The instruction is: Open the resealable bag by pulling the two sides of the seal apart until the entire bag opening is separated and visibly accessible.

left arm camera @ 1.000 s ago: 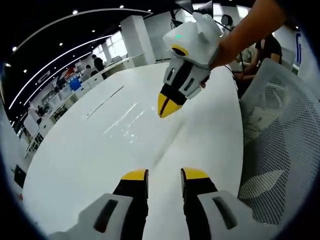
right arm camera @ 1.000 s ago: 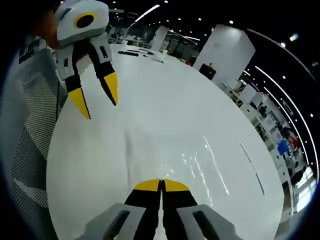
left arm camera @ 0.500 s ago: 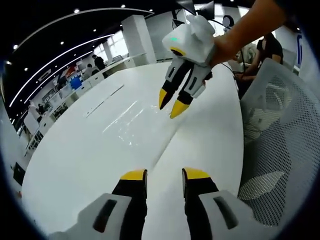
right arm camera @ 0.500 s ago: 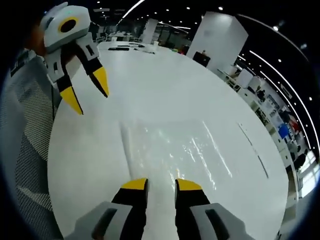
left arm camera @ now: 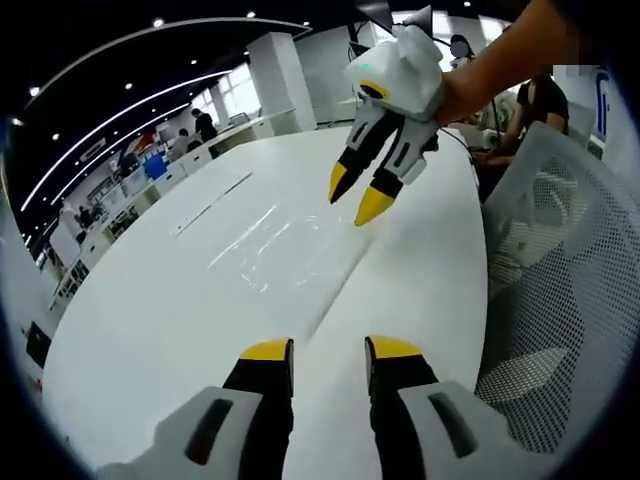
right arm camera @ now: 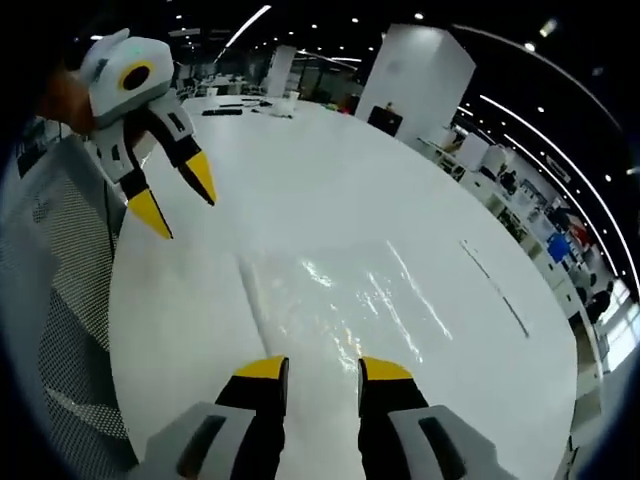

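So the clear resealable bag (right arm camera: 340, 300) is lying flat on the white surface (right arm camera: 330, 190), sitting around the middle of the right gripper view and center-left in the left gripper view (left arm camera: 270, 245), with its seal edge (right arm camera: 255, 300) running as a faint ridge toward the lower middle of both frames. It's honestly hard to spot, mostly just glare and wrinkles. Both grippers hover above it with nothing held: the left gripper (left arm camera: 330, 350) has its fingers apart at the bottom of its own view, and it shows up again in the upper left of the right gripper view. The right gripper (right arm camera: 323, 368) has its fingers apart too, and hangs at the top center of the left gripper view. My take on doing this well: come down low on that ridge, one gripper per side of the seal, and pinch only a single layer each. Grab both layers together and you'll just drag the whole bag. Then pull apart slowly, working along the strip. A mesh chair (left arm camera: 560, 290) sits at the right of the left gripper view, so mind the elbow room.
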A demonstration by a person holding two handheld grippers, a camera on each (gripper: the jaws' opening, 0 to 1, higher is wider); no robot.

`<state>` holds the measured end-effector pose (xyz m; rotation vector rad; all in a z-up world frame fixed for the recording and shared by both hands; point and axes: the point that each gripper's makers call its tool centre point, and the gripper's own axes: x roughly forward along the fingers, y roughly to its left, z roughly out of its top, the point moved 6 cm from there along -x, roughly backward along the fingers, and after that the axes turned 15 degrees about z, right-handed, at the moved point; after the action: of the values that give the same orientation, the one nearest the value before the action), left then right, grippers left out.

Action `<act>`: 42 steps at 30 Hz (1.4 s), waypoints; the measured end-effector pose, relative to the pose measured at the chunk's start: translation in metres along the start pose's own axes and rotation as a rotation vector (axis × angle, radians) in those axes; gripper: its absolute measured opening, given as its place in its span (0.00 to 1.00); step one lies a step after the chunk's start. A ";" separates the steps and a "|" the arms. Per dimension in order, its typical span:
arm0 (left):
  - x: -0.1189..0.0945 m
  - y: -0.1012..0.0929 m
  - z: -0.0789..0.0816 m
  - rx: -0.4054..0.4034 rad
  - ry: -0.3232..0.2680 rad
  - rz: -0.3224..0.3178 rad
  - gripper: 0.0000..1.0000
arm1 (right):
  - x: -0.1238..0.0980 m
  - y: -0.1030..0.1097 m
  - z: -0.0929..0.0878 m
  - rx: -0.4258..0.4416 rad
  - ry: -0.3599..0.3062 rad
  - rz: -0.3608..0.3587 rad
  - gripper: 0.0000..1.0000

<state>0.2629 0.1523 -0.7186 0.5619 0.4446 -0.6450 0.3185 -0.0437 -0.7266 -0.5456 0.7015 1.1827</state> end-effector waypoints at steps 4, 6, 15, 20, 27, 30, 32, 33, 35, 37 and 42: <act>-0.001 0.000 -0.002 -0.011 0.000 0.001 0.27 | -0.005 0.005 -0.004 0.040 -0.022 0.003 0.42; -0.002 0.001 -0.003 -0.012 -0.003 0.000 0.27 | -0.008 0.008 -0.006 0.064 -0.036 -0.001 0.45; -0.006 0.007 -0.010 -0.082 0.032 0.023 0.45 | -0.017 0.020 -0.008 0.181 -0.133 -0.019 0.67; -0.011 0.014 -0.015 -0.175 0.062 0.054 0.63 | -0.022 0.030 -0.011 0.232 -0.170 -0.027 0.81; -0.018 0.019 -0.020 -0.245 0.062 0.077 0.86 | -0.035 0.034 -0.010 0.276 -0.236 -0.088 0.96; -0.020 0.019 -0.023 -0.255 0.083 0.076 0.90 | -0.040 0.037 -0.011 0.308 -0.262 -0.087 1.00; -0.023 0.018 -0.023 -0.248 0.087 0.080 0.93 | -0.042 0.039 -0.014 0.319 -0.266 -0.088 1.00; -0.025 0.018 -0.024 -0.252 0.093 0.086 0.96 | -0.043 0.040 -0.014 0.327 -0.270 -0.087 1.00; -0.028 0.015 -0.023 -0.266 0.095 0.085 0.99 | -0.046 0.044 -0.016 0.352 -0.280 -0.088 1.00; -0.032 0.012 -0.025 -0.266 0.113 0.081 0.99 | -0.049 0.048 -0.019 0.367 -0.287 -0.090 1.00; -0.038 -0.001 -0.028 -0.199 0.093 0.072 0.99 | -0.049 0.058 -0.029 0.389 -0.284 -0.089 1.00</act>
<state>0.2297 0.1853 -0.7193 0.4182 0.5663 -0.5006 0.2463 -0.0781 -0.7110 -0.0783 0.6339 0.9829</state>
